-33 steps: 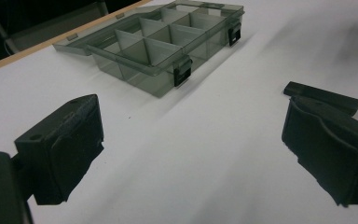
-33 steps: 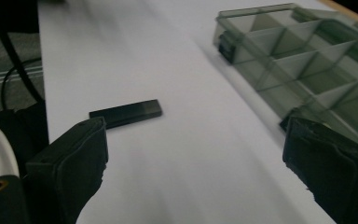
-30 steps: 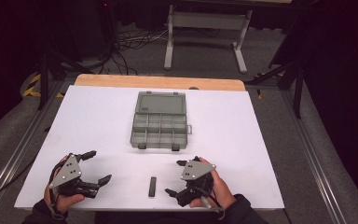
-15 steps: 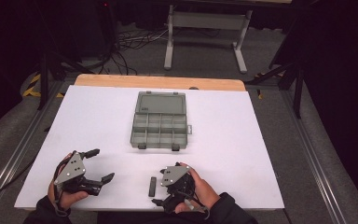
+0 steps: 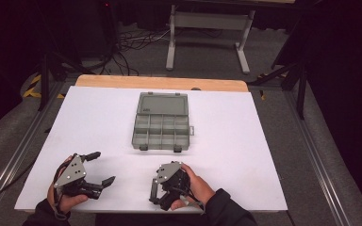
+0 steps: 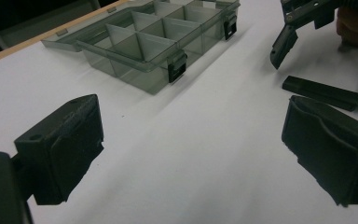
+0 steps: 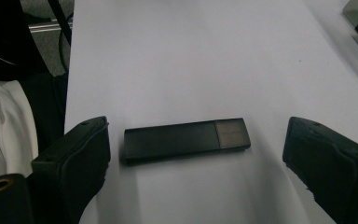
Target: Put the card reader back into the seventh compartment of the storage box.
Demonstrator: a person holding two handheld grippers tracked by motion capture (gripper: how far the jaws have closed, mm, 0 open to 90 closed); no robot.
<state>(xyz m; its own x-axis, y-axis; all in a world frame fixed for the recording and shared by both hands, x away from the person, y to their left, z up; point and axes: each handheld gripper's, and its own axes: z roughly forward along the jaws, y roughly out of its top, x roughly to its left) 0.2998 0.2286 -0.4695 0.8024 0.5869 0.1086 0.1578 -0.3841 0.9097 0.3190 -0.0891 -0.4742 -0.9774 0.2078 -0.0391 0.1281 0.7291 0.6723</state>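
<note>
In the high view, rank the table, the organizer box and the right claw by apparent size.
1. Table, by far the largest.
2. Organizer box, lid open.
3. Right claw, smallest, though it sits nearer the camera and a hand covers part of it, so its true size is unsure.

Black flat stick [image 7: 186, 139] lying between the right gripper's [image 7: 196, 172] open jaws, untouched

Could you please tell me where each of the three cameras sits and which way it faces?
High view: above the person's side, looking forward and down on the table; both hands hold grippers.
Left gripper view: on the left gripper, facing the box; its open jaws frame bare table.
Right gripper view: on the right gripper, looking down at the stick between open jaws.
Shared: both gripper views show the stick.
</note>
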